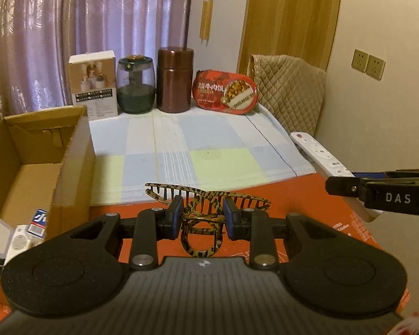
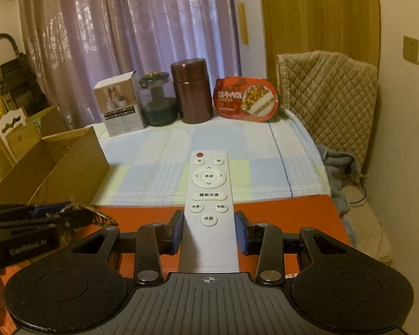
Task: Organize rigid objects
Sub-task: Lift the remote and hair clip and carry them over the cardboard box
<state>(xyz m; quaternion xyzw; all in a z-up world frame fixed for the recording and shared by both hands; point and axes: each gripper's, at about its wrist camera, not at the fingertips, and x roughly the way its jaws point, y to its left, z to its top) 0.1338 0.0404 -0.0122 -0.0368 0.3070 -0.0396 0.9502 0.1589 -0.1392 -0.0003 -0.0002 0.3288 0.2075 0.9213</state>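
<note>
Both wrist views face the curtain [image 1: 69, 28], sharing the table [image 2: 265, 212]

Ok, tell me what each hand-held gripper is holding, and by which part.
Left hand-held gripper: shut on the hair clip, pads at its middle near the hinge. Right hand-held gripper: shut on the remote, gripped across its lower body.

A leopard-print hair claw [image 1: 202, 215], a white remote [image 2: 209, 195], an orange table [image 1: 307, 195] and a pastel blue-and-green checked cloth [image 1: 195, 150].
</note>
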